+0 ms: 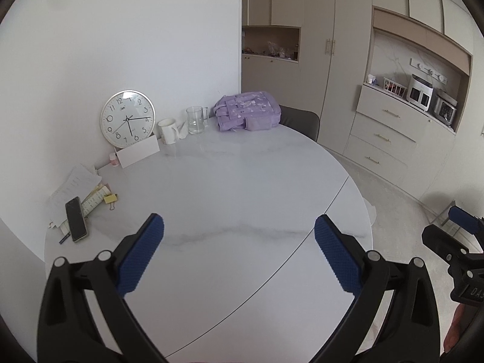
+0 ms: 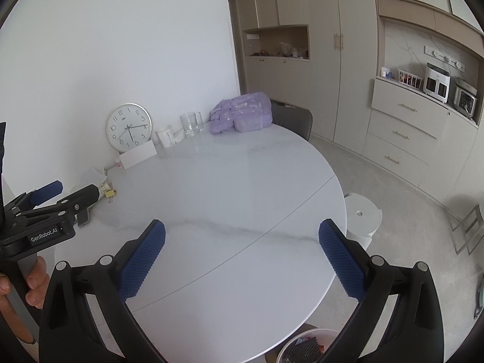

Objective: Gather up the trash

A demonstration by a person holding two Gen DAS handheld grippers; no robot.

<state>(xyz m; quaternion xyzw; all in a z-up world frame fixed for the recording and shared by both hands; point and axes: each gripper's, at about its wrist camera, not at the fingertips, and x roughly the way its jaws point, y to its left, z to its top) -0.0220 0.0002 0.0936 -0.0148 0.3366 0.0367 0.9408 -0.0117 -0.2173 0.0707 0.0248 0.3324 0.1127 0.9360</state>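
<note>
Trash bin (image 2: 305,346), a pale round container below the near edge of the surface (image 2: 242,181), appears only in the right wrist view; it holds dark and mixed-coloured scraps, too blurred to identify. A crumpled white tissue (image 1: 182,130) lies on the marble-patterned round surface between the white mug (image 1: 168,131) and the clear glass mug (image 1: 196,120); whether either mug holds anything cannot be told.

Along the wall stand a round clock (image 1: 127,118), a white card (image 1: 138,152) leaning before it, and a small pink item (image 1: 113,159) beside the card. A purple backpack (image 1: 246,111) lies at the far edge, in front of a dark chair (image 1: 301,120).

Left gripper (image 1: 239,252): blue-padded fingers (image 1: 142,254) wide apart, holding nothing, above the bare near part of the surface. Right gripper (image 2: 242,257): fingers likewise wide apart and empty.

Left wrist view alone shows clearly the loose papers (image 1: 75,184), a dark phone (image 1: 76,219) lying on them, and a yellow clip (image 1: 110,198). Right wrist view alone shows a white cylindrical stool (image 2: 361,216) beside the surface and a hand (image 2: 28,287) gripping the left gripper's handle.
</note>
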